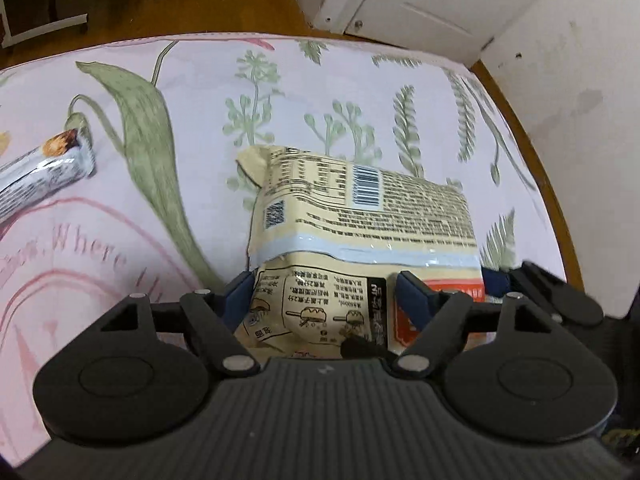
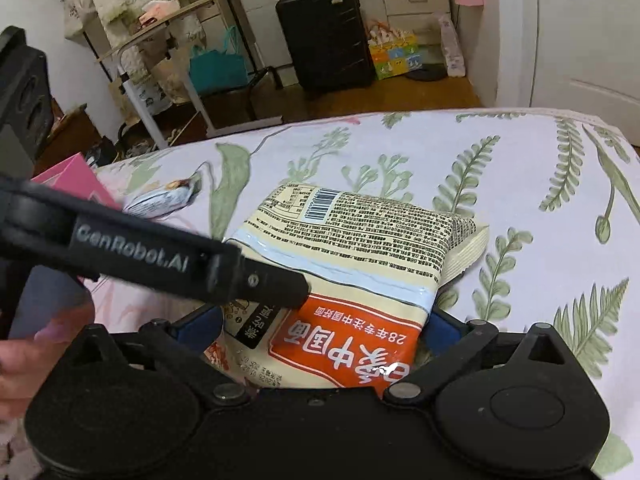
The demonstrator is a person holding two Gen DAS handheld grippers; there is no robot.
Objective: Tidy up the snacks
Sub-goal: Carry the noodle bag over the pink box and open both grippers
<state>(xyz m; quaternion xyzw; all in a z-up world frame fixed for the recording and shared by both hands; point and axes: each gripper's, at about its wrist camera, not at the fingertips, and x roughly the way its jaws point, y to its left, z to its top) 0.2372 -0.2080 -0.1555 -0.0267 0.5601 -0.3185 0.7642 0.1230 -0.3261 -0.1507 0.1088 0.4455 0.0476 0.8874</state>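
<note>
A cream instant-noodle packet (image 1: 360,216) with black print and a barcode lies back side up on the floral tablecloth (image 1: 192,92). My left gripper (image 1: 324,292) is closed on its near edge, blue pads pressing each side. My right gripper (image 2: 324,324) also clamps the same packet (image 2: 352,240) at its near end, by the orange label. The left gripper's black body (image 2: 152,256) crosses the right wrist view from the left. A silver snack stick wrapper (image 1: 44,172) lies to the left; it also shows in the right wrist view (image 2: 168,200).
A pink box (image 2: 76,182) sits at the table's left edge. The round table's wooden rim (image 1: 532,148) curves close to a white wall and door on the right. Beyond the far edge are a black suitcase (image 2: 328,36), a rack and bags on the floor.
</note>
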